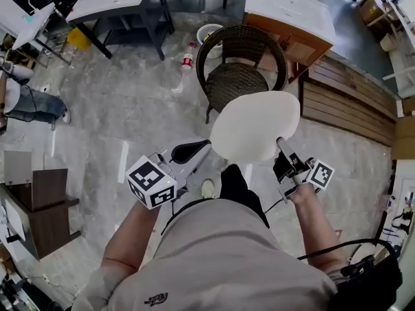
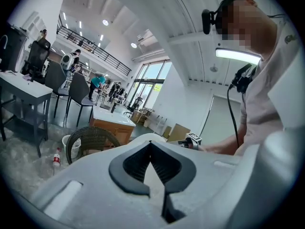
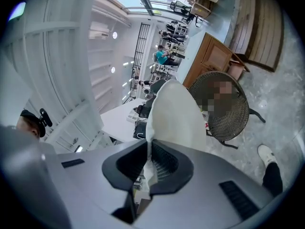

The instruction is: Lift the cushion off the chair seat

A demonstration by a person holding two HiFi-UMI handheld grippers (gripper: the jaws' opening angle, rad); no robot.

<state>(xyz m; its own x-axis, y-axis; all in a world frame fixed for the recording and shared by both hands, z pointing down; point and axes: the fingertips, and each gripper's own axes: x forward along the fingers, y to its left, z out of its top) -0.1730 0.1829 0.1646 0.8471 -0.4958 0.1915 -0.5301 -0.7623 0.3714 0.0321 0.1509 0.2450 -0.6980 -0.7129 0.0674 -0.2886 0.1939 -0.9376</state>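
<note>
A round white cushion hangs in the air in front of me, clear of the dark wicker chair behind it. My left gripper is shut on the cushion's left edge. The pale fabric is pinched between its jaws in the left gripper view, with the chair further off at the left. My right gripper is shut on the cushion's right edge. In the right gripper view the cushion stands up out of the closed jaws, and the chair is behind it.
A wooden cabinet with a white top stands behind the chair, with a white bucket and a bottle on the floor to its left. A slatted wooden platform lies right. A dark desk and a seated person are at the left.
</note>
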